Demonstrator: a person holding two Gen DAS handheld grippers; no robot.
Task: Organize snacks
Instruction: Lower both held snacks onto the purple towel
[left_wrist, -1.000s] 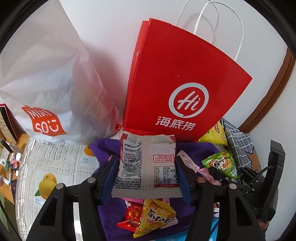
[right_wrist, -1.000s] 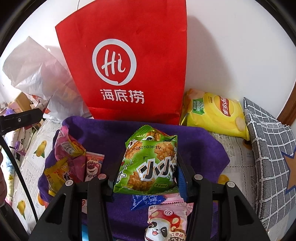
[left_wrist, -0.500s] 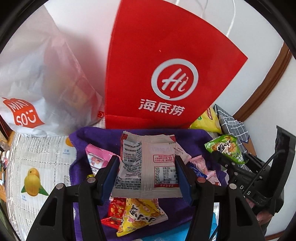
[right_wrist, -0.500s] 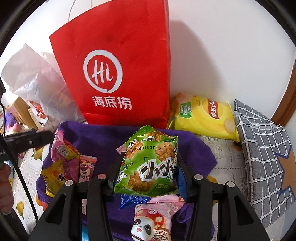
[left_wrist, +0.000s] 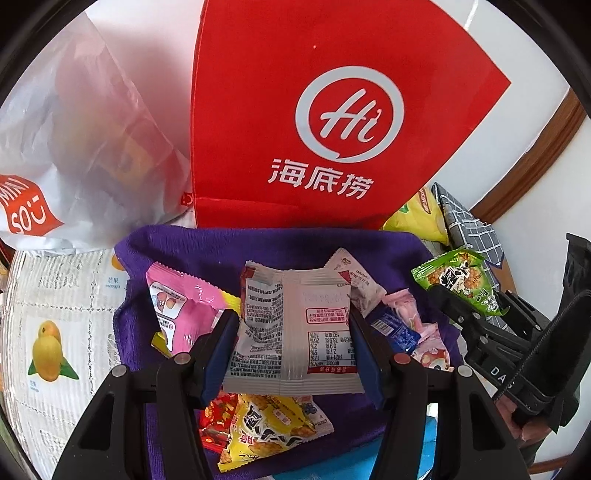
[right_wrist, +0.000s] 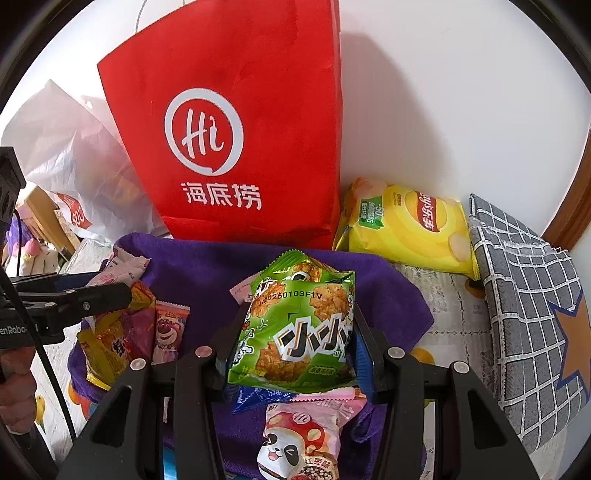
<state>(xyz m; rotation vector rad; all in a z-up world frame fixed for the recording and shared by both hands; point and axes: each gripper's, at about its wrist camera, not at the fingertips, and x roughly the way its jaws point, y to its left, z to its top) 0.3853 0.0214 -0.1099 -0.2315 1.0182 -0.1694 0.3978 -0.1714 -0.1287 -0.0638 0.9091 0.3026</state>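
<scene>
From the left wrist, the left gripper (left_wrist: 293, 334) pinches a white printed foil snack packet (left_wrist: 293, 328) by its sides, held above a purple terry cloth (left_wrist: 221, 247). A tall red paper bag with a white logo (left_wrist: 332, 122) stands behind the cloth, and a pink sachet (left_wrist: 177, 306) lies on it.

From the right wrist, the right gripper (right_wrist: 295, 339) is clamped on a green crinkled snack bag (right_wrist: 295, 328) over the same cloth. A yellow crisp packet (right_wrist: 406, 225) lies just beside the red bag, and a grey checked fabric (right_wrist: 528, 295) is on the right.
</scene>
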